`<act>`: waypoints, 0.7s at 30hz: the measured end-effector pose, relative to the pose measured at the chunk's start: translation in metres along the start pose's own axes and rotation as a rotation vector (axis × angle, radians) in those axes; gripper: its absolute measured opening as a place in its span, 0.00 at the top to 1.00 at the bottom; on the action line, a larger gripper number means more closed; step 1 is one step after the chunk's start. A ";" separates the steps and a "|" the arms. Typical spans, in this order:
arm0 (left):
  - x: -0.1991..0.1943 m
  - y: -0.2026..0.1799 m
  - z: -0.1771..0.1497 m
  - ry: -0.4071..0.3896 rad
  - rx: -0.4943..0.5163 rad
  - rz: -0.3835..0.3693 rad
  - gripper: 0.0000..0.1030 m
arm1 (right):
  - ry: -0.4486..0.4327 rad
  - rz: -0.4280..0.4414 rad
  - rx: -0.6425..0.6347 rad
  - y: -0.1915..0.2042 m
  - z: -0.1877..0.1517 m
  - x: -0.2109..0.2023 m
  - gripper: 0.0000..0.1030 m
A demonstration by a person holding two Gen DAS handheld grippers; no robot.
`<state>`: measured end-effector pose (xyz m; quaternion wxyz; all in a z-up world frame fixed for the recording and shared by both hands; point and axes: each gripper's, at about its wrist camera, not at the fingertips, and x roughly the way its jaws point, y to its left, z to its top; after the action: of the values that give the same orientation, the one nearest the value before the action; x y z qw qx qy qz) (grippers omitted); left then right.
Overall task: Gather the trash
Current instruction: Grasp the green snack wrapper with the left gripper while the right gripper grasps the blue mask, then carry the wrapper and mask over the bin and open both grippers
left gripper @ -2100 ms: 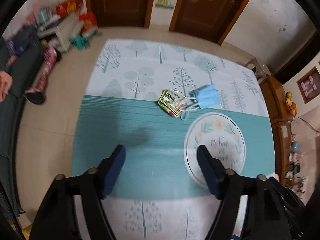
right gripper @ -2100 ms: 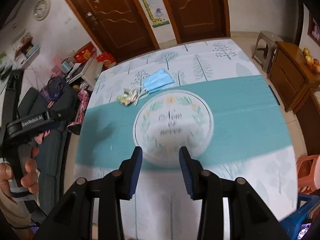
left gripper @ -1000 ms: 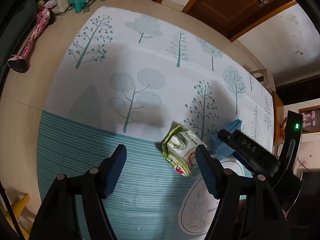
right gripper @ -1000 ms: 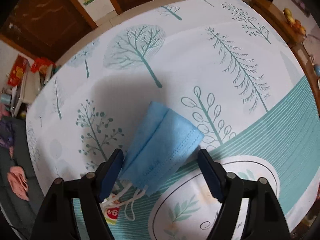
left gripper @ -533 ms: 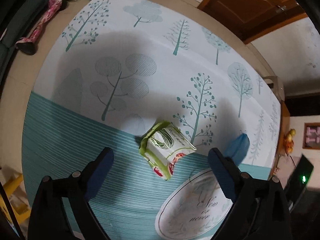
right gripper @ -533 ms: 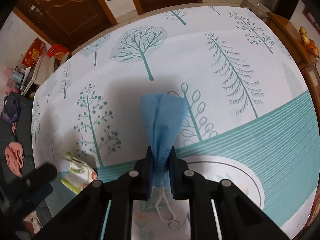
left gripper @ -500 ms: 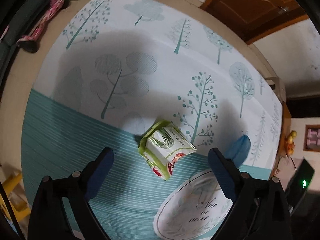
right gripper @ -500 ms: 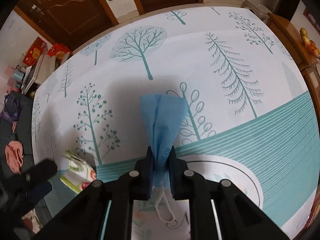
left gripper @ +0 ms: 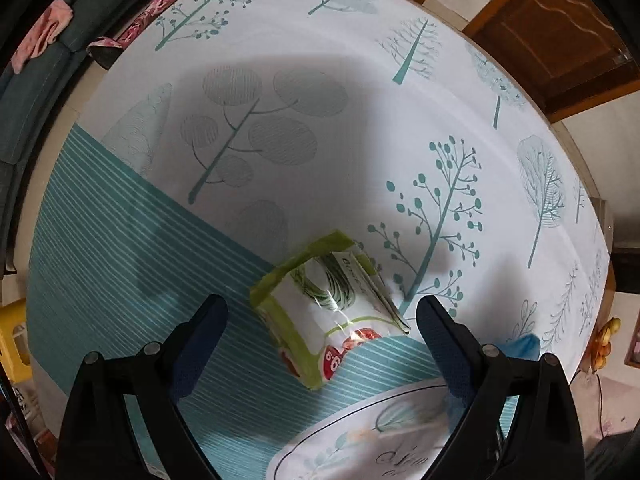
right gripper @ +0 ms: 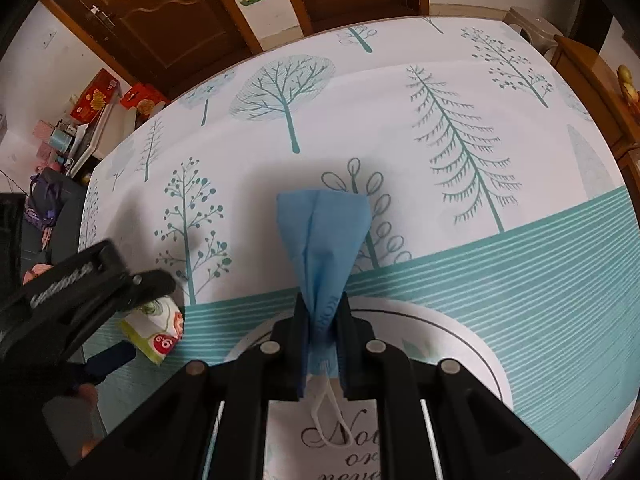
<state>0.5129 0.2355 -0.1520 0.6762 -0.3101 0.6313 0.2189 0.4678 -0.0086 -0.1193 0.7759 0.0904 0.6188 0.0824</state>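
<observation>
A crumpled green and white wrapper (left gripper: 326, 312) lies on the tree-print mat (left gripper: 320, 120), between the fingers of my left gripper (left gripper: 322, 314), which is open around it. The wrapper also shows at the left of the right wrist view (right gripper: 154, 330), partly hidden by the left gripper (right gripper: 96, 320). My right gripper (right gripper: 322, 316) is shut on a blue face mask (right gripper: 322, 236), pinched into a fan above the mat (right gripper: 440, 140). Its white ear loop (right gripper: 328, 416) hangs below the jaws. A bit of the mask shows at the right of the left wrist view (left gripper: 526, 346).
A round white printed emblem (right gripper: 472, 364) on the mat lies under the right gripper. A dark sofa (left gripper: 36, 64) stands left of the mat. Brown doors (right gripper: 160, 20) and boxes (right gripper: 100, 96) are at the far side. A wooden cabinet (right gripper: 600, 88) stands at the right.
My left gripper has moved down and closer, so the wrapper now sits between its open fingers. My right gripper stays shut on the mask and has lifted it slightly.
</observation>
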 end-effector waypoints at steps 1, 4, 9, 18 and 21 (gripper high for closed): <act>0.001 -0.002 0.000 -0.002 -0.001 -0.002 0.08 | 0.001 0.000 0.000 -0.002 -0.001 0.000 0.89; 0.000 -0.003 -0.004 -0.010 -0.001 -0.006 0.13 | 0.002 0.006 0.005 -0.006 -0.003 -0.002 0.89; -0.009 0.006 -0.009 -0.059 -0.017 0.027 0.44 | 0.008 0.029 0.013 -0.016 -0.010 -0.007 0.89; -0.024 0.005 -0.021 -0.106 0.158 -0.017 0.86 | 0.023 0.051 -0.023 -0.016 -0.037 -0.014 0.89; -0.027 0.009 -0.038 -0.073 0.205 -0.032 0.87 | 0.013 0.048 -0.054 -0.013 -0.048 -0.020 0.89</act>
<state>0.4765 0.2185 -0.1275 0.7306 -0.2411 0.6202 0.1534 0.4169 -0.0244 -0.1138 0.7718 0.0838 0.6191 0.1182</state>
